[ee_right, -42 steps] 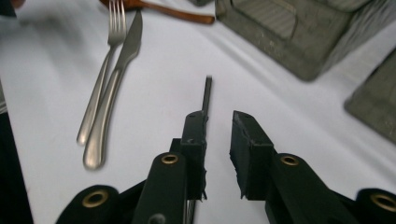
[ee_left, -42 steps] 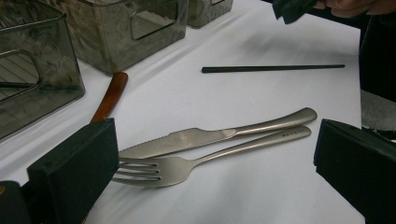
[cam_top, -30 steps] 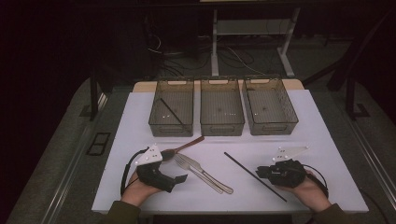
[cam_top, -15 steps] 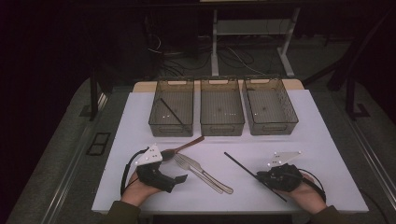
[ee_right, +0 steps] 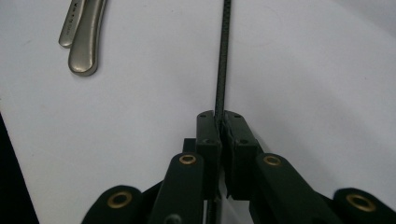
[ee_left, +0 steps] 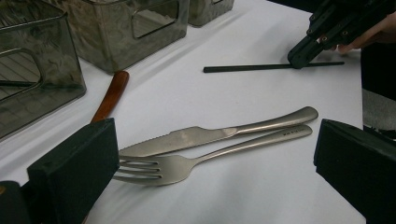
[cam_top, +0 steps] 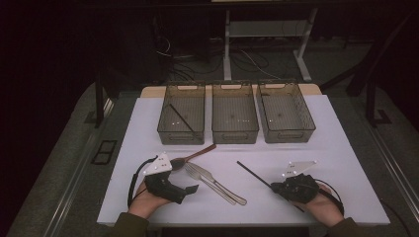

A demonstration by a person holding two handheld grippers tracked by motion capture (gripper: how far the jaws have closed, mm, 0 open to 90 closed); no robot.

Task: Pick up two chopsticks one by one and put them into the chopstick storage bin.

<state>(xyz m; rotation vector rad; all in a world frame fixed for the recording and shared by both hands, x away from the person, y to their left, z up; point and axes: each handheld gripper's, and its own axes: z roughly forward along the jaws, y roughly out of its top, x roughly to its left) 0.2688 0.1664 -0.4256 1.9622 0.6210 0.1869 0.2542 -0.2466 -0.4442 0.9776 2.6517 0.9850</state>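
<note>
The black chopstick lies pinched inside the right claw.

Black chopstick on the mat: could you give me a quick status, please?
Right gripper just closed on black chopstick. Left gripper open, idle by fork and knife. Path clear.

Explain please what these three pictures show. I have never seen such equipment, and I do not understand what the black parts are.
A person sits at a white table and holds a black hand-held gripper in each hand. One camera looks down from above; one camera rides on each gripper. The left gripper is open, facing a fork and a table knife. The right gripper is shut on a black chopstick. A wooden-handled spoon lies near three clear bins; the left bin holds another chopstick.
</note>
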